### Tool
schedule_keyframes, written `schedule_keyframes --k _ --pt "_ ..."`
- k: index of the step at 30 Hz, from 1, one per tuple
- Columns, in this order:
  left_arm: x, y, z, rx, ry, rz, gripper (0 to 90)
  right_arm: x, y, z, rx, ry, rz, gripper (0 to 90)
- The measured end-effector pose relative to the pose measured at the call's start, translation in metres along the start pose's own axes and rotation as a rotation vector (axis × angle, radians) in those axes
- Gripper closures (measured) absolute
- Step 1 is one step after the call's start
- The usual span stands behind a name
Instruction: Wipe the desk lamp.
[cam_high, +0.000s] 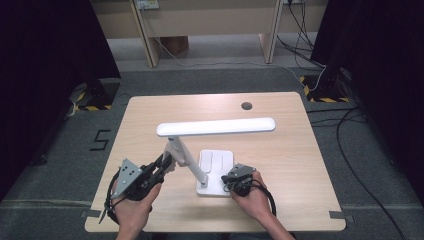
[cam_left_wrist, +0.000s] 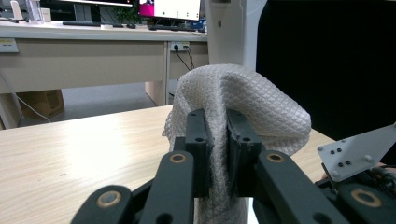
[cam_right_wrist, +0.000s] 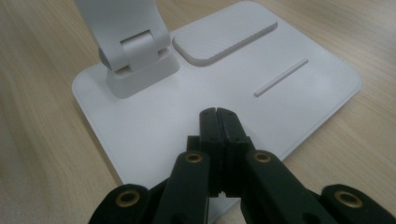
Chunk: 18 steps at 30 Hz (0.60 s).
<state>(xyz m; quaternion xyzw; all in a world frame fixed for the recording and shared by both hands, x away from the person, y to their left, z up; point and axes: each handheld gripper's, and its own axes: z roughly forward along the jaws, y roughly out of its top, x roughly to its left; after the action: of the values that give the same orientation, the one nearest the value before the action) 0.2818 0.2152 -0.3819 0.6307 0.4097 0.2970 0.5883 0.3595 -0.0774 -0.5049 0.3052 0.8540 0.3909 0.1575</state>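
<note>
A white desk lamp stands on the wooden table (cam_high: 290, 150), with a long flat head (cam_high: 215, 127), a tilted arm (cam_high: 189, 161) and a square base (cam_high: 216, 172). My left gripper (cam_high: 165, 163) is shut on a white waffle-weave cloth (cam_left_wrist: 243, 102), which bunches over its jaw tips (cam_left_wrist: 217, 122) close against the lamp arm (cam_left_wrist: 231, 32). My right gripper (cam_high: 229, 179) sits at the base's front right edge. Its jaws (cam_right_wrist: 217, 113) are shut with nothing between them, and the tips lie over the base plate (cam_right_wrist: 154, 116) near the arm's hinge (cam_right_wrist: 135, 51).
A round cable hole (cam_high: 246, 105) sits near the table's far edge. Behind the table stand wooden desk legs (cam_high: 150, 45), and cables (cam_high: 350, 125) run over the grey floor at the right. Dark curtains hang on both sides.
</note>
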Motion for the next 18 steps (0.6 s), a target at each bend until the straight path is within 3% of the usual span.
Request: schedule_keyframes --k 18 --pt "-0.0009 -0.0037 0.0037 0.027 -0.013 0.023 80.8 -0.0001 0.0 0.0001 -0.001 0.0 -0.002 90.0"
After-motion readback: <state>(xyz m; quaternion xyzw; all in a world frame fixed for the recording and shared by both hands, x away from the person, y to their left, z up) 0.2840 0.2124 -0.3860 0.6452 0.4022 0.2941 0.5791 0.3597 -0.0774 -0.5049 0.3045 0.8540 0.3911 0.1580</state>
